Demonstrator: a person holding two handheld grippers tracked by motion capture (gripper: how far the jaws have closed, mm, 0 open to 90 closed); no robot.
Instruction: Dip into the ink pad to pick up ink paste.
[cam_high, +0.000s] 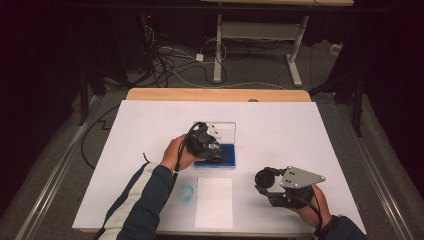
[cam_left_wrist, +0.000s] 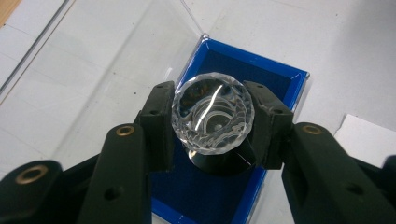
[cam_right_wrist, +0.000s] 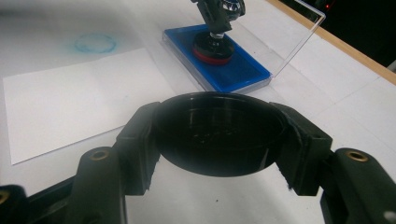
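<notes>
A stamp with a faceted clear knob (cam_left_wrist: 212, 114) is clamped between the jaws of my left gripper (cam_left_wrist: 211, 128), which is shut on the knob. The stamp's round black base with a red rim (cam_right_wrist: 212, 50) sits down on the blue ink pad (cam_right_wrist: 243, 70), which lies in a clear case with its lid (cam_left_wrist: 116, 60) standing open. In the high view the left gripper (cam_high: 202, 142) is over the pad (cam_high: 227, 156) at mid-table. My right gripper (cam_high: 265, 180), near the front right, is shut on a round black cap (cam_right_wrist: 219, 135), held a little above the table.
A white sheet of paper (cam_high: 214, 202) lies near the front edge, between the two hands. A blue ring-shaped stamp mark (cam_high: 186, 192) shows on the white table cover (cam_high: 300, 130) to the left of it. The wooden table edge (cam_high: 215, 95) runs along the back.
</notes>
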